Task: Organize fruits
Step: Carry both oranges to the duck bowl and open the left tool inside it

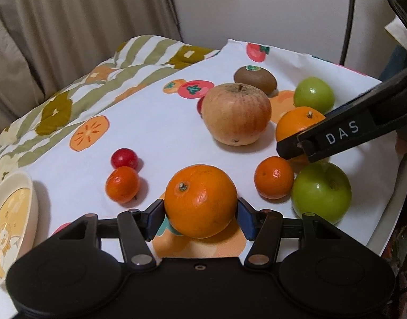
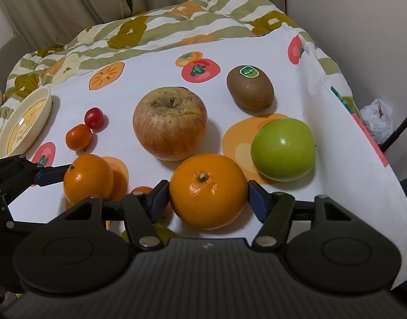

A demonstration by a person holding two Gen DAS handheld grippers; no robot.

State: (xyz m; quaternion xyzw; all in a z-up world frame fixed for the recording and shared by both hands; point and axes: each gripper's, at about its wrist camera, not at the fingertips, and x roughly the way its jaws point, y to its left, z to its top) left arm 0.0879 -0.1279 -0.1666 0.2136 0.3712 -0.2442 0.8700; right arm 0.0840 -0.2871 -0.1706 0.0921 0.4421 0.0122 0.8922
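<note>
Orange mandarins sit on the fruit-print cloth [image 2: 155, 61], one between each gripper's pads. Left gripper [image 1: 200, 208] clamps its mandarin [image 1: 200, 199]. Right gripper [image 2: 208, 199] brackets the other mandarin [image 2: 208, 196], contact unclear, presumably for sorting into the bowl [image 2: 25, 122].

On the cloth-covered tabletop [image 2: 155, 61], the apple [image 2: 169, 123] sits near the middle, with the kiwi [image 2: 250, 87] behind it to the right. In the right wrist view, one orange [image 2: 208, 190] lies in front of the apple between the right tool's [image 2: 208, 199] pads, a round fruit [image 2: 283, 149] just to its right. Another orange [image 2: 87, 178] lies to the left, between the left tool's [image 1: 200, 211] pads. Farther left, a mandarin [image 2: 78, 137] touches a cherry tomato [image 2: 94, 117] behind it. The bowl [image 2: 6, 143] stands at the left edge.
</note>
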